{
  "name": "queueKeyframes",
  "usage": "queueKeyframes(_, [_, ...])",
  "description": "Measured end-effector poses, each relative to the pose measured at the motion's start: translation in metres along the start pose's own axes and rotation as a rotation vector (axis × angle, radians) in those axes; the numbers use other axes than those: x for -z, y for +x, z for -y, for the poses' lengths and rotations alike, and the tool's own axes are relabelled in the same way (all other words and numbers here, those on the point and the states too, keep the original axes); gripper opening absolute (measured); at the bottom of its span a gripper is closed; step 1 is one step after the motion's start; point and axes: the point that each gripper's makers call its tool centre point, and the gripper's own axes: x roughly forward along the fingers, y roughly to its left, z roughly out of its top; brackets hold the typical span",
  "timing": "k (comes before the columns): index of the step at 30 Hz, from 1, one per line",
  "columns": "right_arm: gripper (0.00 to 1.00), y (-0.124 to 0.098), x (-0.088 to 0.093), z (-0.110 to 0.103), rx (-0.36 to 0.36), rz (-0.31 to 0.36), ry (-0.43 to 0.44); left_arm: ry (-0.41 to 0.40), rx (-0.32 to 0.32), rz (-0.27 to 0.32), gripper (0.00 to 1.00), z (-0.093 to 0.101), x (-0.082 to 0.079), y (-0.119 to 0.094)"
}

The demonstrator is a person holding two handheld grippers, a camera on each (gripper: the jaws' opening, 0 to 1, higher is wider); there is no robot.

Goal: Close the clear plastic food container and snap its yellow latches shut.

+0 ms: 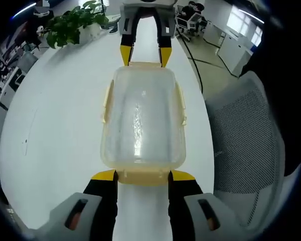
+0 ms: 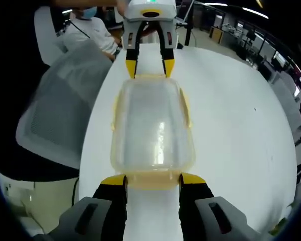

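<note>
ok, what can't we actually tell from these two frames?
- End latches: in both views, the grippers' jaw tips cover the container's short ends, so snapped or not is unclear.
- Side latches: too small and blurred to judge.
- Contents: clouded lid hides them.

an open-plan office. a long white table (image 1: 50, 150) runs through the room, with a grey mesh chair (image 1: 246, 150) pulled up just beside it and a potted plant (image 1: 72, 22) standing at its far end. beyond it people sit at desks (image 1: 190, 17) (too small to tell what they work on), white cabinets (image 1: 231, 50) line a wall under bright windows (image 1: 238, 20), and strip lights (image 2: 253, 12) run along the ceiling over more rows of desks (image 2: 261, 47).
</note>
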Motion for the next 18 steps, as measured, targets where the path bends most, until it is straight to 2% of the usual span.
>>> queueKeyframes(9, [0.39,-0.0039,0.0063,-0.0023,0.003,0.002,0.007,0.004,0.01,-0.009,0.38,0.0019,-0.0064,0.001])
queueKeyframes(18, [0.39,-0.0003,0.0061,-0.0004,0.002,-0.004,-0.003,-0.003,0.005,-0.038,0.38,0.0009,-0.0027,0.0042])
